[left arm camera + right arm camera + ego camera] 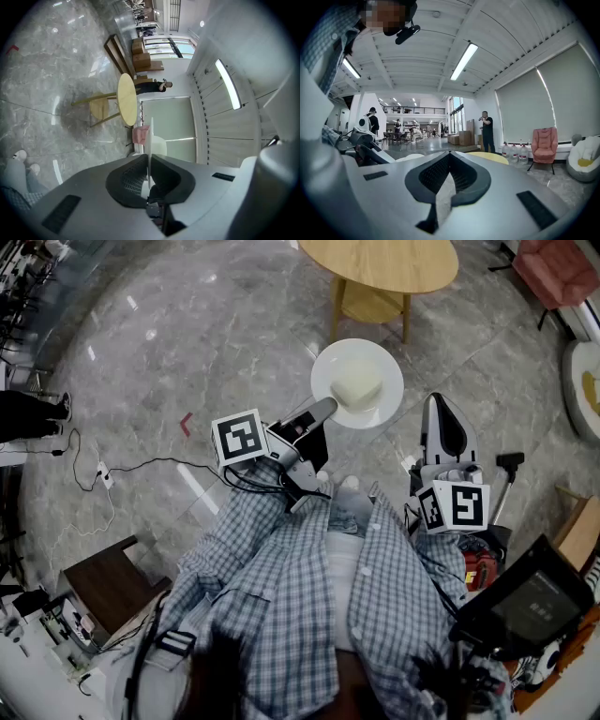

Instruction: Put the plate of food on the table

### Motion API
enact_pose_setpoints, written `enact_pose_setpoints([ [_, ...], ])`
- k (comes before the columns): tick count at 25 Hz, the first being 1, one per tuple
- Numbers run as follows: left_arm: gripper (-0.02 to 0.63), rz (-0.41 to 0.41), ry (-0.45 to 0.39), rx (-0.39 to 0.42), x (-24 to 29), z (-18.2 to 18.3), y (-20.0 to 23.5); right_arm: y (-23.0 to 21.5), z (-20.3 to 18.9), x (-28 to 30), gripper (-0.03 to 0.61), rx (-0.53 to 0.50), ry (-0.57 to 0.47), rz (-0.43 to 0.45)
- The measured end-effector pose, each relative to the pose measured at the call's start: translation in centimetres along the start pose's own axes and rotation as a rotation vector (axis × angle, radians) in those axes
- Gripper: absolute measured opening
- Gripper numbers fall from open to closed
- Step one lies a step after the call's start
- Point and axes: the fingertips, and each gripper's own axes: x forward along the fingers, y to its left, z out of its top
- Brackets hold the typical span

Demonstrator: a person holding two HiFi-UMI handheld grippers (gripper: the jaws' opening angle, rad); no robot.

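Note:
A white plate (370, 360) carrying a pale lump of food (356, 387) hangs over the floor in front of me. My left gripper (323, 410) is shut on its near rim. In the left gripper view the plate (149, 140) shows edge-on, clamped between the jaws of that gripper (149, 161). The round wooden table (384, 263) stands a little beyond the plate, and the left gripper view shows the table (127, 98) further off. My right gripper (442, 409) is held to the right of the plate, apart from it. Its jaws (450, 157) are shut with nothing between them.
A pink chair (558, 268) stands at the far right. A black cable (141, 465) runs across the marble floor at the left, near a dark wooden stool (108, 582). A person in black (486, 131) stands near stacked boxes, beside several water bottles (513, 151).

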Motion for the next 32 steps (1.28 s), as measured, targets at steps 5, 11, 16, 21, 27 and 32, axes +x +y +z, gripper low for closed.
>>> enact_pose_setpoints([
  [5,0.02,0.007,-0.001,-0.004,0.0,0.9,0.3,0.3,-0.1,0.9,0.008,-0.01,0.006,0.0],
  [11,0.02,0.014,-0.006,-0.006,-0.3,1.4,0.3,0.3,-0.2,1.1,0.008,-0.033,0.028,-0.021],
  [16,0.02,0.018,-0.014,-0.009,-0.3,1.6,0.5,-0.4,-0.5,1.2,0.008,-0.005,0.033,-0.041],
  [21,0.02,0.019,-0.029,-0.006,-0.3,0.9,0.8,-1.0,-1.1,0.6,0.008,-0.004,0.029,-0.029],
  [27,0.02,0.018,-0.043,-0.013,-0.4,1.0,0.2,-1.1,-0.5,0.9,0.008,0.007,0.037,-0.032],
  [32,0.02,0.015,-0.06,-0.011,-0.2,0.5,-0.2,-1.7,-0.3,0.2,0.008,0.005,0.036,-0.024],
])
